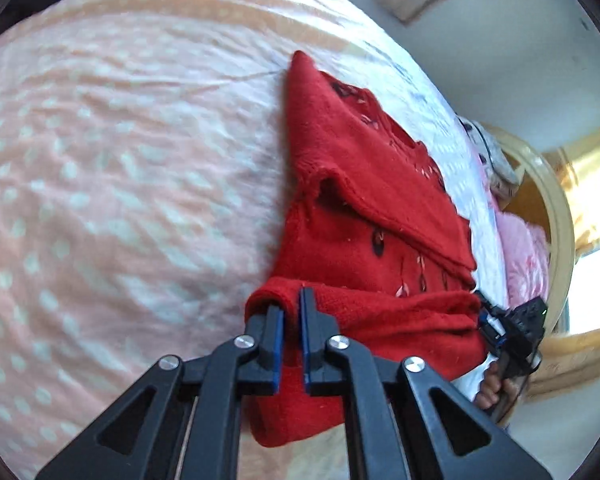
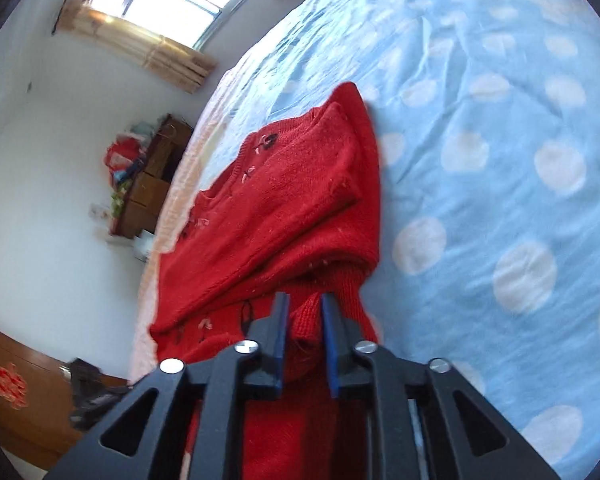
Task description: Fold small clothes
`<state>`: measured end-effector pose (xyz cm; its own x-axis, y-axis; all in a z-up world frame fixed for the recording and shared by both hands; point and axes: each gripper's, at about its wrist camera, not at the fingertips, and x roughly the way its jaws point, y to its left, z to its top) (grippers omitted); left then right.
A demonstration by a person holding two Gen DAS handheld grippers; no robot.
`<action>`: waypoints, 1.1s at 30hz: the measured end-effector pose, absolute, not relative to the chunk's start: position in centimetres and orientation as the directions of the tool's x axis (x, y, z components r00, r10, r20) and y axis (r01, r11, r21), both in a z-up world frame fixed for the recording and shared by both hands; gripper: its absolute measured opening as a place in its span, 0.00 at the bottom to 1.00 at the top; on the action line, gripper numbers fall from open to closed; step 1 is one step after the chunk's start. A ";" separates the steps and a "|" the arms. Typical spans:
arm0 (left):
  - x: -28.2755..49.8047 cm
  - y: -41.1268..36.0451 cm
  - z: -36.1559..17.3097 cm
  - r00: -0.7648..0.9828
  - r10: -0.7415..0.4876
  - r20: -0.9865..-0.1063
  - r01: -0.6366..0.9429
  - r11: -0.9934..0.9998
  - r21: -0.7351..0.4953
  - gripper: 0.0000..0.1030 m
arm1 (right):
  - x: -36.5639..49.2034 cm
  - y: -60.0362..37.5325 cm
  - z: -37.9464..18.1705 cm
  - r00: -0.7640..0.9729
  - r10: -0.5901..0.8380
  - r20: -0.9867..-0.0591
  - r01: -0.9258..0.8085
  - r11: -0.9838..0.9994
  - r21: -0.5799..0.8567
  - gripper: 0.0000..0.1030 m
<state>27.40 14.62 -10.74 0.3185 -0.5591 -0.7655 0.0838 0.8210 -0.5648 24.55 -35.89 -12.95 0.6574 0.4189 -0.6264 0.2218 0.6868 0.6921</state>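
Left wrist view: red sweater on dotted bedsheet, sleeves already folded in; left gripper clenched on hem corner; right gripper visible at other corner. Right wrist view: right gripper astride hem fold, pads seemingly loose, grip uncertain; dresser seen only here. Likely mid-fold; next, firm grasp, then carry hem toward collar.

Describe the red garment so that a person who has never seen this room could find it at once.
Start from the large bed, covered by a sheet with pale polka dots. Near one edge of it lies the red knitted sweater, partly folded, with both grippers at its near end. It is the only bright red thing on the bed, and small dark and pink stitched marks run down its front.
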 end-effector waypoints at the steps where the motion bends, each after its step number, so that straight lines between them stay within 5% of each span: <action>1: 27.1 14.5 -10.6 0.320 -0.568 -0.758 0.117 0.818 -0.563 0.13 | 24.1 -36.1 -12.7 0.672 0.408 -0.618 0.217 0.690 0.691 0.49; 2: 26.8 14.4 -10.4 0.329 -0.577 -0.748 0.151 0.814 -0.561 0.14 | 23.6 -36.3 -12.5 0.685 0.393 -0.613 0.219 0.692 0.688 0.67; 3: 26.8 14.6 -10.2 0.341 -0.578 -0.742 0.167 0.814 -0.557 0.18 | 23.1 -36.6 -12.2 0.708 0.377 -0.597 0.217 0.689 0.692 0.72; 8: 26.6 15.6 -9.0 0.417 -0.577 -0.702 0.202 0.812 -0.547 0.35 | 21.5 -37.3 -10.7 0.751 0.354 -0.557 0.190 0.693 0.696 0.73; 12: 26.5 16.9 -8.3 0.494 -0.521 -0.696 0.159 0.841 -0.517 0.78 | 19.7 -36.3 -9.6 0.767 0.325 -0.553 0.147 0.751 0.644 0.72; 33: 22.8 11.4 -9.7 0.618 -0.342 -0.708 0.360 0.924 -0.132 0.85 | 17.2 -30.8 -9.1 0.738 0.280 -0.614 0.046 0.886 0.461 0.72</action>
